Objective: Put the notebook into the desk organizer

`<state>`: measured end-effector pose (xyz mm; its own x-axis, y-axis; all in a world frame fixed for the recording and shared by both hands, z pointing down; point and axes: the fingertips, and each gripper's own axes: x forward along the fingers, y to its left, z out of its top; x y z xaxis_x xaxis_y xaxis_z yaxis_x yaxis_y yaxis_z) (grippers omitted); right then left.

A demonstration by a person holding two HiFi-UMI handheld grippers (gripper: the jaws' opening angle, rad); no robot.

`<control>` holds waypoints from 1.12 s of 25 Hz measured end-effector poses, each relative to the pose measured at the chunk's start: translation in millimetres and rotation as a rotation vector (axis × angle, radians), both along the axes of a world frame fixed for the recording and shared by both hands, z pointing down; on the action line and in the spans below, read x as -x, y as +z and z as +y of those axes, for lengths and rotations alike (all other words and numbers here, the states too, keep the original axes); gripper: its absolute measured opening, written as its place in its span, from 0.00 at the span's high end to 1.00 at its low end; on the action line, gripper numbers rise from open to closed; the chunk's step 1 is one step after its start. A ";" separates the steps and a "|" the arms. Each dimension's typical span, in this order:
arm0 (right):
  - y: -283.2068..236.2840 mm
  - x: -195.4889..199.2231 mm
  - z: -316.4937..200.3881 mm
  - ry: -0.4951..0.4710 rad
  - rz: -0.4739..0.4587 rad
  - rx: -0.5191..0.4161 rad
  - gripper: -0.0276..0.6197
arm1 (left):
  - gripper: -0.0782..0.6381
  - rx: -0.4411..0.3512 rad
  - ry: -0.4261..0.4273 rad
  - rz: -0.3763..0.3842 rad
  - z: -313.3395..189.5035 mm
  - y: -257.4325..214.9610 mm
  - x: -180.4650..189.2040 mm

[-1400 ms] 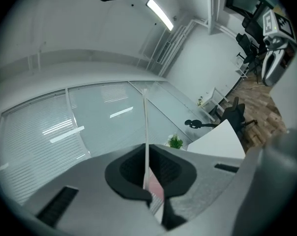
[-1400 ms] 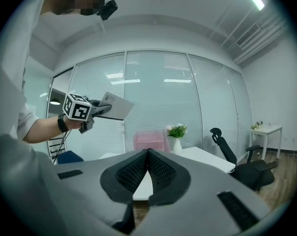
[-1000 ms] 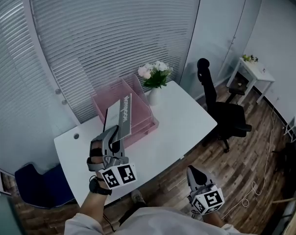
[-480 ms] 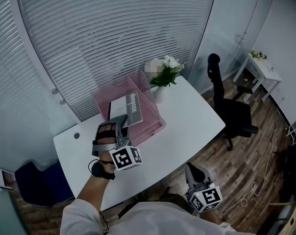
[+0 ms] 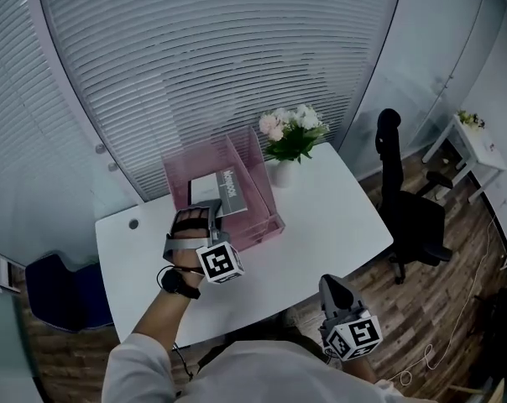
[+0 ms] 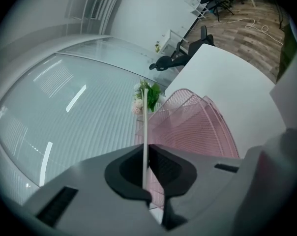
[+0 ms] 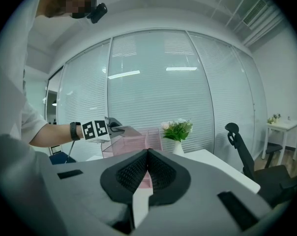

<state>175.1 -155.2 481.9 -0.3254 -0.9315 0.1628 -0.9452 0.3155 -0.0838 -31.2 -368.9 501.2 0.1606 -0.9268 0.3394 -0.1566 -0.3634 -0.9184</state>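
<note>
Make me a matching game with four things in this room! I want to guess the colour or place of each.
Things:
1. notebook
2. desk organizer
3. office chair
4. flowers

Clues:
a. black
b. pink mesh
c. pinched in the left gripper
d. standing in a white vase

Pairs: 1-c, 2-b, 3-a, 4-d

Pink mesh organizer (image 5: 252,162) (metal-looking wire), smooth white tabletop (image 5: 321,217), wood-plank floor (image 5: 455,309), matt-covered notebook (image 5: 228,190).
</note>
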 end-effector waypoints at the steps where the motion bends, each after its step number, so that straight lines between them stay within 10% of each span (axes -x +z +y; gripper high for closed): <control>1: -3.5 -9.5 -5.7 -0.008 0.001 -0.003 0.94 | 0.87 0.012 -0.017 -0.012 -2.4 4.2 -3.1; 28: 12.5 -83.9 -81.8 -0.138 -0.044 0.020 0.94 | 0.77 0.401 -0.184 -0.077 -24.2 82.3 -21.1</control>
